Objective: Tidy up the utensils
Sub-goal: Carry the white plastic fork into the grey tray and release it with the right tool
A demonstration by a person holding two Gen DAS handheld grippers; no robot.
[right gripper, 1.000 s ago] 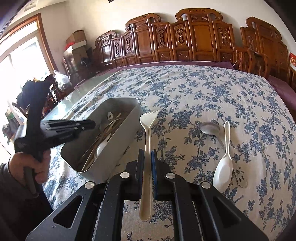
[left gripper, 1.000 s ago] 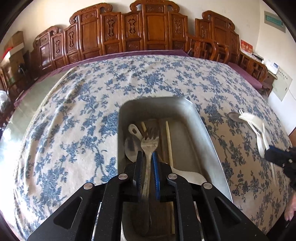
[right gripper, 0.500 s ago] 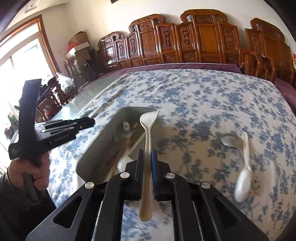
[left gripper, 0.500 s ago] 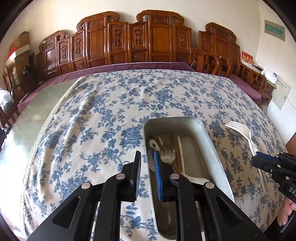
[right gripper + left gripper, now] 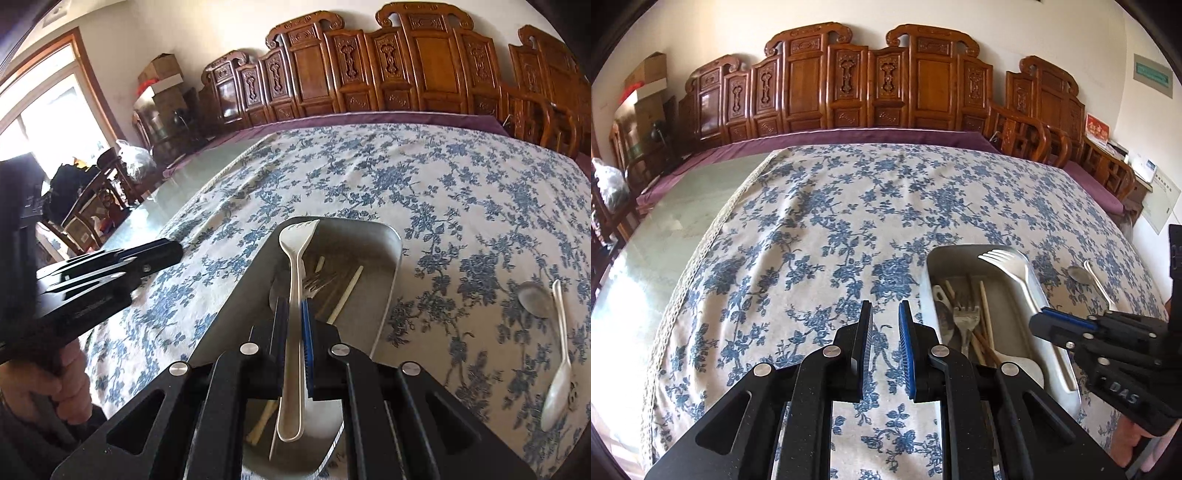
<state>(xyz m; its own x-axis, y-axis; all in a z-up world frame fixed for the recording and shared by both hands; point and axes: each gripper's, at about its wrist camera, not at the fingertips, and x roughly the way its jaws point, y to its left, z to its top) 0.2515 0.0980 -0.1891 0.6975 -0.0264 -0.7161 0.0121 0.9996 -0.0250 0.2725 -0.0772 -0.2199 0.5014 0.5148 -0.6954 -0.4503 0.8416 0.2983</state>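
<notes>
A metal tray [image 5: 960, 250] on the flowered tablecloth holds a metal fork [image 5: 966, 318], wooden chopsticks [image 5: 984, 308] and spoons. My left gripper [image 5: 884, 323] hangs over the cloth just left of the tray, its jaws slightly apart with nothing between them. My right gripper [image 5: 294, 318] is shut on the handle of a white plastic fork [image 5: 297, 248], whose tines point over the tray [image 5: 392, 295]. From the left wrist view that white fork [image 5: 1008, 263] hovers above the tray's right rim, held by the right gripper [image 5: 1039, 321].
A metal spoon [image 5: 533, 299], a white plastic spoon [image 5: 557, 369] and a small slotted utensil [image 5: 572, 397] lie on the cloth right of the tray. Carved wooden chairs line the far side. The bare glass tabletop [image 5: 676, 221] lies to the left.
My left gripper let go of the metal fork, which now lies in the tray, and drew back to the left. My right gripper carried the white fork leftward to above the tray.
</notes>
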